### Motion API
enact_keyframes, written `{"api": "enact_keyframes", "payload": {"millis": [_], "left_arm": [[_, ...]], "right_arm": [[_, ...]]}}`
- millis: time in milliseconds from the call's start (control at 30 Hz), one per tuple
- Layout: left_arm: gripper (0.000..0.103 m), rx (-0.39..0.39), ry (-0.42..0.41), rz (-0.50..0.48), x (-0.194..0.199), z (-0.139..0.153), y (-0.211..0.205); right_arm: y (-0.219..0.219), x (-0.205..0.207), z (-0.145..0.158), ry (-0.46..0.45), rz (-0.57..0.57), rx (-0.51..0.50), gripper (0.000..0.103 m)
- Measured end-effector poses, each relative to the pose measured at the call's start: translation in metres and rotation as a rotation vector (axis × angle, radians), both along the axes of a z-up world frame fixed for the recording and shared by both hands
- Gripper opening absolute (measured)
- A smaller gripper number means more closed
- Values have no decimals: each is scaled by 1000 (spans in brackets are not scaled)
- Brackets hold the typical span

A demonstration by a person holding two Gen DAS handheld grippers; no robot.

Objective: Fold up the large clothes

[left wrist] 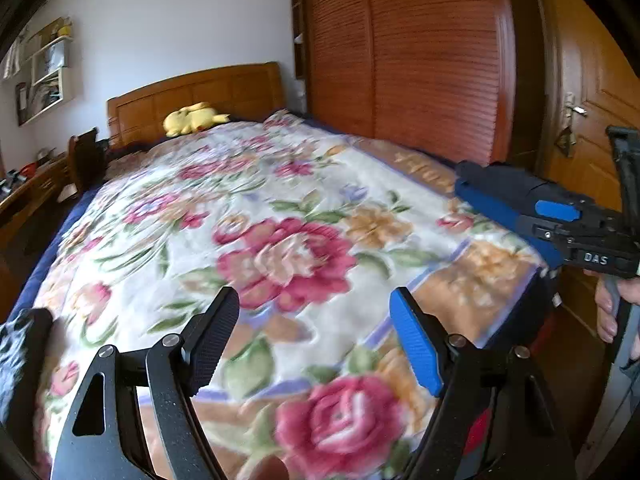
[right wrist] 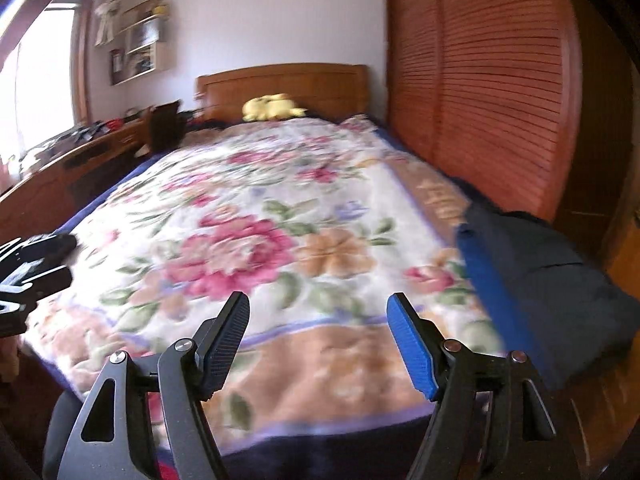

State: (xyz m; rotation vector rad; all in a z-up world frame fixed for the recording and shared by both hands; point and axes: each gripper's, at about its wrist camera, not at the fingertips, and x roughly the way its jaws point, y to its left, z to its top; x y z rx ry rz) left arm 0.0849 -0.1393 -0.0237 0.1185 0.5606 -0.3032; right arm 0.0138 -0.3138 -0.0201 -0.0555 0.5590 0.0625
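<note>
A dark navy garment with a blue lining (right wrist: 536, 276) lies bunched at the right near corner of the bed, over the floral blanket (right wrist: 256, 224). In the left wrist view the garment (left wrist: 500, 196) shows at the bed's right edge, behind the right gripper's body. A dark bit of cloth (left wrist: 20, 344) shows at the left edge. My left gripper (left wrist: 316, 320) is open and empty above the blanket (left wrist: 280, 248). My right gripper (right wrist: 318, 320) is open and empty above the bed's foot, left of the garment.
A yellow plush toy (left wrist: 194, 118) lies by the wooden headboard (left wrist: 192, 96). A louvred wooden wardrobe (right wrist: 480, 80) stands along the bed's right side, with a door (left wrist: 592, 112) beyond. A desk with clutter (right wrist: 80, 148) and a chair stand to the left.
</note>
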Motion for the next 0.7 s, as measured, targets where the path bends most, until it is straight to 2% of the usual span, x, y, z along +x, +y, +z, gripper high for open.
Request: {"api": "enact_keyframes", "payload": {"millis": [333,467,700], "left_arm": [[78,-41,38,103,-17,-16,50],[78,-83,47,150,-25,-16,73],[78,-85,-14,239,-42,0,104]], "right_arm": [[40,5,-10,19,111,34,73],[50,7,-13,18,137,47,73],[68,3,-4,-38,194,58,73]]}}
